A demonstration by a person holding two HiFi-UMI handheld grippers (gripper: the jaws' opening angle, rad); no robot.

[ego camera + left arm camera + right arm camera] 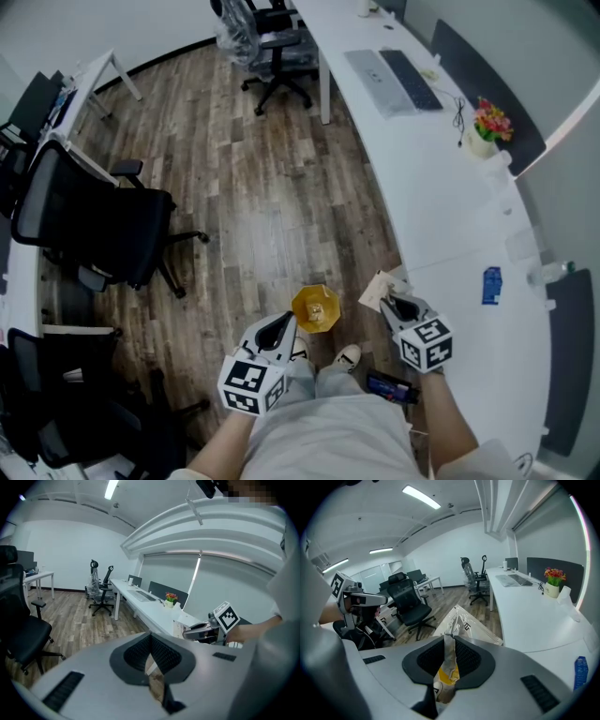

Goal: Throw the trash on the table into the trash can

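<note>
Your right gripper (395, 303) is pinched on a wrapper (377, 289). The wrapper's long axis runs forward past the tips, just off the table (450, 234) edge. The can (316, 309) stands on the floor, left of and below that gripper, between your two grippers. Your left gripper (284, 325) is pressed together with nothing in it, just beside the can; it looks nearer but has no job. The wrapper likely needs to go left over the can mouth before you let go.
</note>
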